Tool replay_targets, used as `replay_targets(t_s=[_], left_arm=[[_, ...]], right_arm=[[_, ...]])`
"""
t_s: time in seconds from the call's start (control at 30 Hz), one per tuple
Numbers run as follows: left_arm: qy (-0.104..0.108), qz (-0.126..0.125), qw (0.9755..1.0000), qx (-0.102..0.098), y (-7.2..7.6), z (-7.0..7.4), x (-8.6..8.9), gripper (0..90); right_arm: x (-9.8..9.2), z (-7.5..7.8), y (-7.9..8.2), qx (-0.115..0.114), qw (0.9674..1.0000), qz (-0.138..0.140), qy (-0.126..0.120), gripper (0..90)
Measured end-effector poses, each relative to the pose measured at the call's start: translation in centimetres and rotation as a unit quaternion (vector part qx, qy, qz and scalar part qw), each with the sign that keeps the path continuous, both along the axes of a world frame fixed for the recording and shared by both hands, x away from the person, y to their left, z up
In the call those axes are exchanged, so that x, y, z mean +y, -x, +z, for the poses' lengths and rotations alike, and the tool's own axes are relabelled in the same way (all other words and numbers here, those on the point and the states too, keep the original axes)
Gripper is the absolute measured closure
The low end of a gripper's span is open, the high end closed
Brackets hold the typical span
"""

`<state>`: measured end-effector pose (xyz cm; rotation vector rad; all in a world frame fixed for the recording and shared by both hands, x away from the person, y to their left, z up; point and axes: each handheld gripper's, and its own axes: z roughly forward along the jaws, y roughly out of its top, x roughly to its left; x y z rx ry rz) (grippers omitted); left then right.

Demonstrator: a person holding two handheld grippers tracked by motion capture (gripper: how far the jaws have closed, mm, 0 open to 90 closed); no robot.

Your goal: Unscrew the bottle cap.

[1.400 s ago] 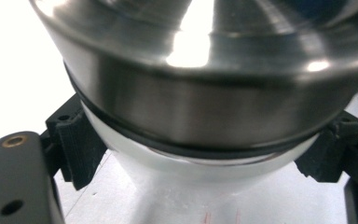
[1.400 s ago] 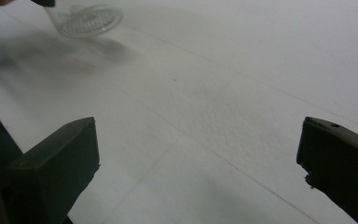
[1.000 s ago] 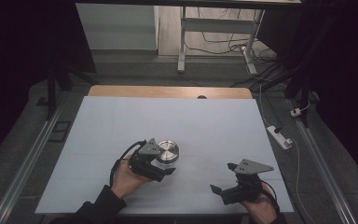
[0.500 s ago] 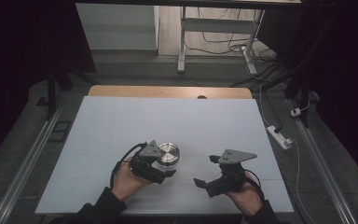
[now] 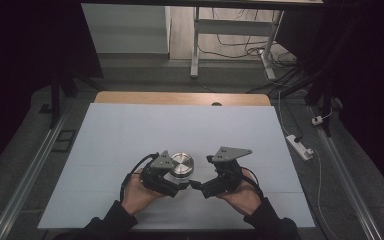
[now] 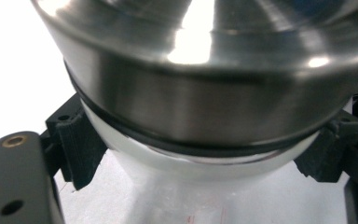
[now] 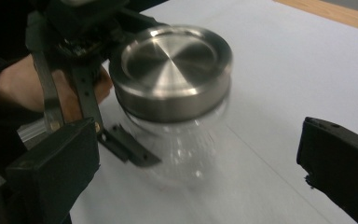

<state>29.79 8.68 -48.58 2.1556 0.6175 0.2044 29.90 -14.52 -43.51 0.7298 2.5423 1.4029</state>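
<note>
Jar [image 5: 181, 165] with steel lid [image 7: 170, 56] stands upright on the bench [image 5: 130, 130], near the front edge, about mid-width. Body is clear glass, a black seal ring under the lid.

My left gripper [image 5: 176, 183] is clamped on the jar: in the left gripper view its two black pads [image 6: 77, 140] press the glass on both sides just below the lid, and the lid looms right above the jaws. From the high view that gripper sits at the jar's front-left, my left hand [image 5: 140, 190] behind it.

My right gripper [image 5: 196, 185] is at the jar's front-right, close but apart from it, jaws pointing toward the left gripper. Its jaws stand wide open with nothing between the pads; in the right gripper view the jar is ahead, between and beyond the two jaws, a bit toward the left one, not touching either. Glass looks blurred there. My right hand [image 5: 240, 192] is just right of the jar, over the bench.
</note>
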Motion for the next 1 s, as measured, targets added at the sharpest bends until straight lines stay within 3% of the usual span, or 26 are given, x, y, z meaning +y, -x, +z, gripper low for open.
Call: replay_targets(t_s=[0.4,0.63,0.77,0.87,1.0], left_arm=[[-0.001,0.004,1.0000,0.001,0.0,-0.2,-0.2,15.7],[-0.003,0.002,1.0000,0.002,-0.1,-0.2,-0.1,15.7],[-0.005,0.000,1.0000,0.002,-0.1,-0.3,-0.1,15.7],[-0.007,-0.015,0.9999,0.001,-0.2,-0.2,0.1,15.7],[0.001,-0.042,0.9991,0.005,-0.3,-0.1,0.2,15.7]], right_arm=[[4.0,-0.1,-1.0,-0.023,0.9993,0.014,0.025,3.5],[4.7,-0.3,-1.3,-0.030,0.9993,0.017,0.013,17.4],[4.7,-0.3,-1.3,-0.033,0.9992,0.022,0.013,17.9],[4.5,-0.3,-1.6,-0.029,0.9988,0.039,0.010,18.0],[4.1,-0.2,-2.2,-0.022,0.9961,0.085,0.001,18.0]])
